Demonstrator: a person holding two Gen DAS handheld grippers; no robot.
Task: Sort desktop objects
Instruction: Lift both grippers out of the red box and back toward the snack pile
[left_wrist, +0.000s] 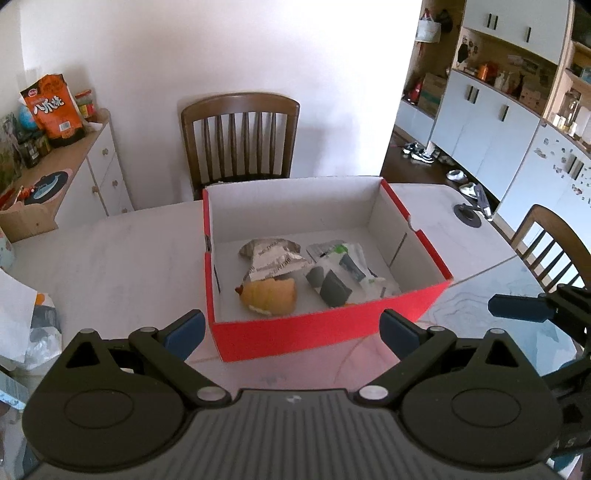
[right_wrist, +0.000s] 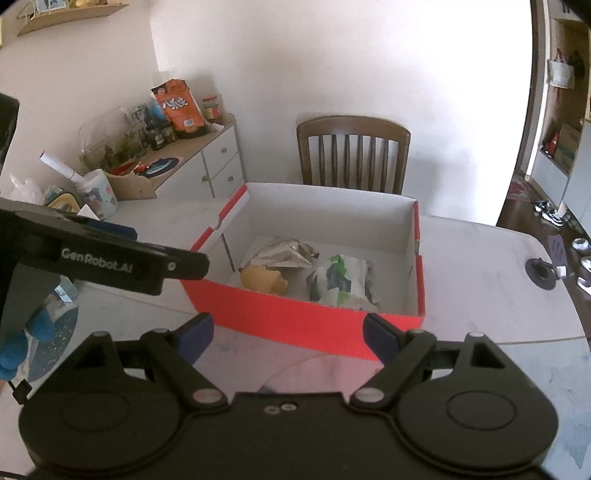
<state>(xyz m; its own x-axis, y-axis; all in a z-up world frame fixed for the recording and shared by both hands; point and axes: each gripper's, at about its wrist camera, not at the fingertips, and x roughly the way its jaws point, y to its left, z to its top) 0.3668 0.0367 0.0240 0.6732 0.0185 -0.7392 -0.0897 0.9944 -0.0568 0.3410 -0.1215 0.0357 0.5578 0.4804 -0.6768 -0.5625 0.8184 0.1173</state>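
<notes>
Box (left_wrist: 325, 328), red, open-topped, mid-worktop (left_wrist: 122, 266): it already holds your sorted lot, a crumpled silver wrapper (left_wrist: 273, 258), a tan bun-shaped toy (left_wrist: 269, 295) and a green-and-white packet (left_wrist: 343, 273), so most of the job looks done. Left tongs (left_wrist: 291, 326) and right tongs (right_wrist: 288, 332): both spread wide, carrying nothing, hovering just short of the box's near wall. Left over: bags and paper (left_wrist: 22, 314) at the worktop's left edge; a chair (left_wrist: 240, 136) stands behind, nothing blocks you.

The left gripper (left_wrist: 291, 326) and right gripper (right_wrist: 288, 332) are level, jaws spread wide and empty — side by side, the left one apparently slightly ahead.
</notes>
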